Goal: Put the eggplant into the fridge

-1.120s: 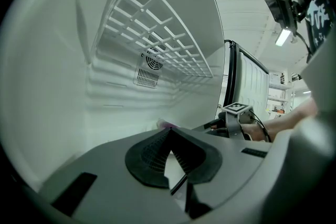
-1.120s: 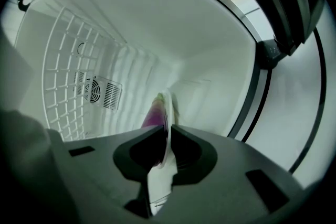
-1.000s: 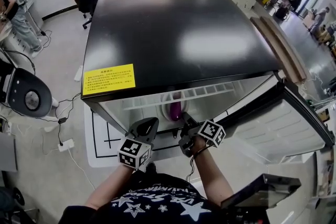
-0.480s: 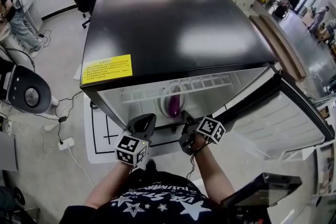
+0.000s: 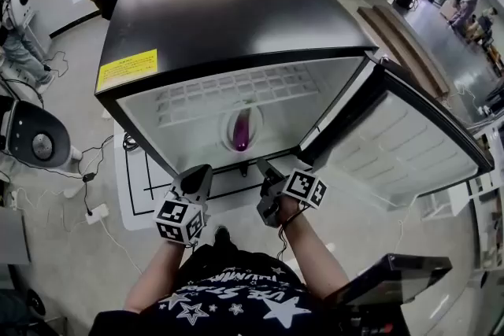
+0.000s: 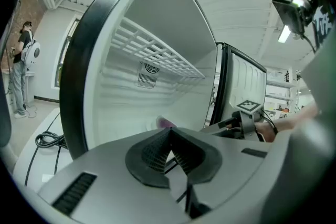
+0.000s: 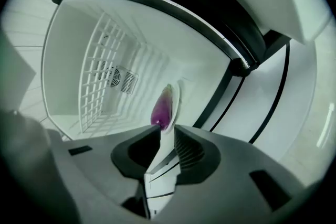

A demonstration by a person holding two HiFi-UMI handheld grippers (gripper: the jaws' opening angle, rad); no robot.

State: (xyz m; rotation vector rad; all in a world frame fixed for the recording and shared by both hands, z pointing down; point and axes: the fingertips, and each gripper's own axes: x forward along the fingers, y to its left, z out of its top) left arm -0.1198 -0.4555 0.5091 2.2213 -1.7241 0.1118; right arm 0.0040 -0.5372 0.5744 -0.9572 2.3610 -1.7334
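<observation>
Head view: eggplant [image 5: 241, 130] lay in fridge [image 5: 181, 122] at 12 o'clock, so job looked nearly done; door [image 5: 409, 153] was open. Left claw [image 5: 197, 173] was shut w/ nothing; right claw [image 5: 264, 169] a bit open, empty.

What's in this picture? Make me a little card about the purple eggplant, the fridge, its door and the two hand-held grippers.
Eggplant: purple, lying on a white plate inside the fridge
Fridge: black top, white inside
Door: swung open to the right
Left hand-held gripper: jaws together, empty, outside the fridge
Right hand-held gripper: jaws slightly apart, empty, pointing at the eggplant
</observation>
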